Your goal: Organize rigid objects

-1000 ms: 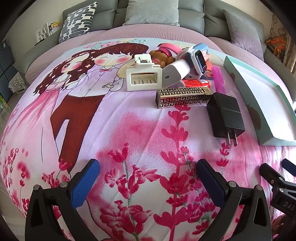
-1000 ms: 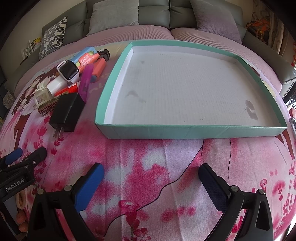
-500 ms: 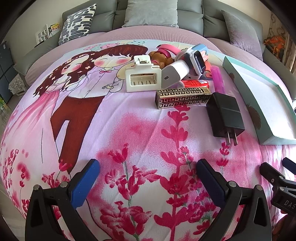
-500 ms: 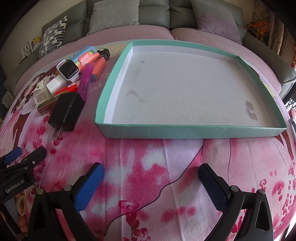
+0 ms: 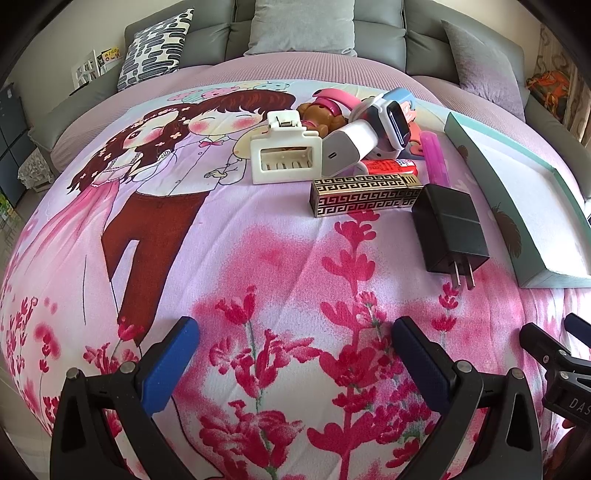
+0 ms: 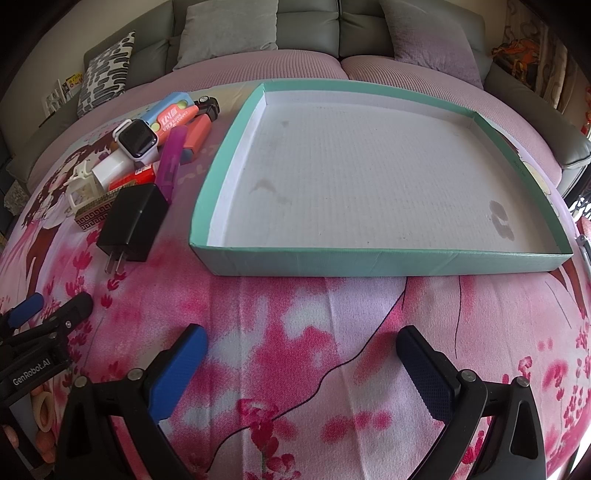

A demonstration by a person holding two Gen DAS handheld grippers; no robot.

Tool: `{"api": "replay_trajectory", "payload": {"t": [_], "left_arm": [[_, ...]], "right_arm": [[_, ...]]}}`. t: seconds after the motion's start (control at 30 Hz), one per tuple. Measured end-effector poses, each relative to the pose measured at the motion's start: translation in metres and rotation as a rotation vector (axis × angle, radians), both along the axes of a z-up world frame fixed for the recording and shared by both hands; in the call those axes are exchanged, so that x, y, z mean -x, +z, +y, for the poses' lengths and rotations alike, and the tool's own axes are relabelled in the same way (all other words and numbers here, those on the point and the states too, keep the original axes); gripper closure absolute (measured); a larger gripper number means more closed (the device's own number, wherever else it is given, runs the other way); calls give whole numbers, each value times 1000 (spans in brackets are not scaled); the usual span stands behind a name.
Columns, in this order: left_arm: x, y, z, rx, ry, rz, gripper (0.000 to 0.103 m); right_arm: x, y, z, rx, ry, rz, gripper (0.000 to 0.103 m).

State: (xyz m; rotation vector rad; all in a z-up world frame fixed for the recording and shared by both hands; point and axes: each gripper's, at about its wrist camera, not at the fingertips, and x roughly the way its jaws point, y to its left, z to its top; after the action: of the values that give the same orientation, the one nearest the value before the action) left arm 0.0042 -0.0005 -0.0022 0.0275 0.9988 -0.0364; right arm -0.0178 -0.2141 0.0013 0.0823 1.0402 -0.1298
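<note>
Both tools hang low over the pink flowered bedspread (image 5: 258, 258), and neither has anything in its grip. The left gripper (image 5: 295, 354) stands spread wide, its blue pads (image 5: 168, 365) apart above bare cloth. The right gripper (image 6: 301, 363) is released in the same way, parted over the print just short of the shallow teal cardboard tray (image 6: 369, 260), which sits at twelve o'clock from it with a white, lightly stained floor.

The clutter lies in one heap, at about one o'clock from the left gripper and ten o'clock from the right. Nearest is the black plug-in charger block (image 5: 448, 230), its two prongs pointing back towards the grippers. Touching its far end is the gold-and-black patterned oblong box (image 5: 364, 194). Behind that stands the cream plastic hair claw clip (image 5: 284, 157), with the white charger cube (image 5: 345, 151) leaning just beside it and the white smartwatch with a dark screen (image 5: 393, 122) resting on top. A red-and-white small tube (image 5: 388, 167) and a translucent purple stick (image 5: 436, 158) lie between the heap and the tray's left wall. A brown teddy-bear toy (image 5: 321, 118) peeks out at the back, near a pink band (image 5: 336, 98).

Grey sofa cushions (image 6: 229, 31) line the far side.
</note>
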Motion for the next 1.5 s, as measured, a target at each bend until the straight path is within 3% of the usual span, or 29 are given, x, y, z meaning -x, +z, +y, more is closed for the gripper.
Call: {"api": "replay_trajectory", "payload": {"t": [0.5,0.67,0.77,0.93,1.07,1.2,1.37,1.5], "left_arm": [[0,2,1,8,-6,5,0],[-7,7,4,15,-19,56,0],[-12,19,7,23,-28,71,0],[-32,60,9,-46,-19,-22,0],[-54,71,5,-58,-11,7,0],[-73,76,17,14,68,54,0],[-82,69,35,145,225,91,0],[-76,56,40,140,292,116,0]], "right_arm": [[-1,1,0,1,2,2,0],[1,6,1,-6,21,11,0],[3,17,2,3,64,5,0],[-1,51,7,36,95,-65,0],[-17,76,21,13,144,-129,0],[-34,88,35,-5,190,-157,0],[-53,82,53,-44,196,-136,0],[-63,71,60,-59,204,-106,9]]}}
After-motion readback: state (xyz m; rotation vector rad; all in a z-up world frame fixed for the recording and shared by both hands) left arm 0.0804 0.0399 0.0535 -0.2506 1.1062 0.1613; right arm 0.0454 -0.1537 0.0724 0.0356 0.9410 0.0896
